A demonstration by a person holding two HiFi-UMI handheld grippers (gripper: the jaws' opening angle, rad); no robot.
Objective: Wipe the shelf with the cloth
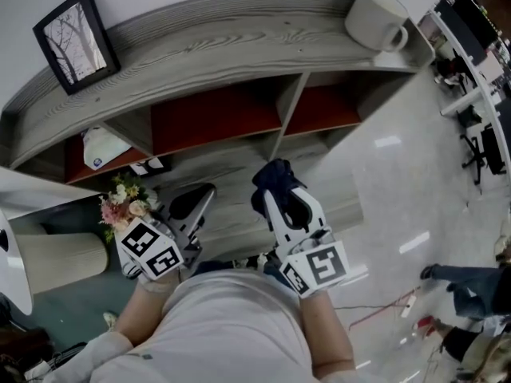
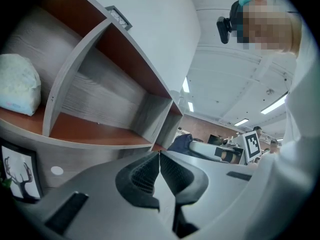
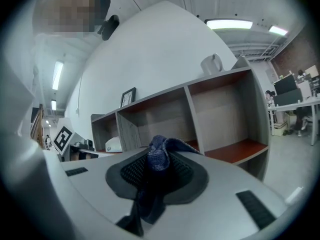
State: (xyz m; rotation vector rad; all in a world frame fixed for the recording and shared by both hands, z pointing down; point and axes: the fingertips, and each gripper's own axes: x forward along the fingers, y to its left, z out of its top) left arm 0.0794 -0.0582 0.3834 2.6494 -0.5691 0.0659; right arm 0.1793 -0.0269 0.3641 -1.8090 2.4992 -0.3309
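Shelf (image 1: 215, 42): grey wood grain, curved top board, compartments lined red-brown, split by upright dividers. Picture frame (image 1: 77, 40): black, leaning on the top board at its left end. White packet (image 1: 104, 146): lying in the left compartment (also in the left gripper view (image 2: 17, 84), on the red-brown board). Flowers (image 1: 124, 202): small pink and cream bunch, below the left compartment, just beside the left gripper. Left gripper (image 1: 201, 194): pointed toward the shelf, jaws pressed together along their ribbed pads (image 2: 145, 174), nothing between them. Right gripper (image 1: 279, 191): just right of the left one, clenched on the cloth. Cloth (image 3: 158, 156): dark blue, bunched between the pads, a fold bulging past the tips and a tail hanging down behind; in the head view it sits in front of the divider between the middle and right compartments, and the right gripper view shows it short of the boards. Mug (image 1: 377, 18): cream, on the right end of the top board, handle to the right.
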